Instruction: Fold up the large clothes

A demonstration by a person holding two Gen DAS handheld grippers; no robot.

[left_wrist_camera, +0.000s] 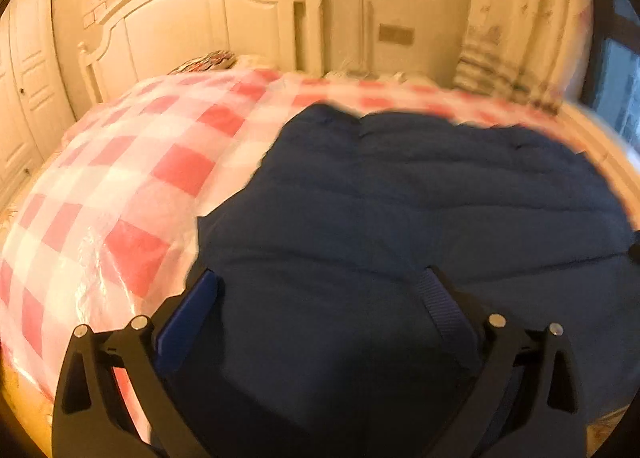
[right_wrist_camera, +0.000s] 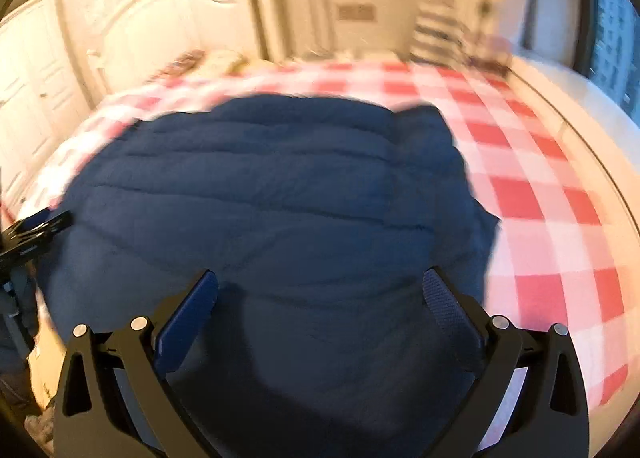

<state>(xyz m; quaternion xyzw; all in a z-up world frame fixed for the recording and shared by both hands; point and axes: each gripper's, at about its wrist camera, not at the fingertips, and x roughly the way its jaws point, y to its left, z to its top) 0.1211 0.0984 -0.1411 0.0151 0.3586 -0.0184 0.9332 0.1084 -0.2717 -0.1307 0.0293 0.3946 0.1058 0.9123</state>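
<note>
A large navy quilted garment (left_wrist_camera: 420, 209) lies spread on a bed with a red-and-white checked cover (left_wrist_camera: 132, 185). My left gripper (left_wrist_camera: 320, 278) hovers over the garment's near left part, open, with nothing between its blue-padded fingers. In the right wrist view the same navy garment (right_wrist_camera: 280, 197) fills the middle, and my right gripper (right_wrist_camera: 320, 278) hangs open above its near edge, holding nothing. The left gripper's black body (right_wrist_camera: 32, 234) shows at the left edge of that view. Both views are blurred by motion.
A white headboard (left_wrist_camera: 200, 17) stands at the far end of the bed, with pillows (left_wrist_camera: 208, 59) below it. White wardrobe doors (left_wrist_camera: 24, 97) are on the left, curtains (left_wrist_camera: 520, 17) and a window (right_wrist_camera: 612, 45) on the right. Checked cover (right_wrist_camera: 540, 197) lies bare right of the garment.
</note>
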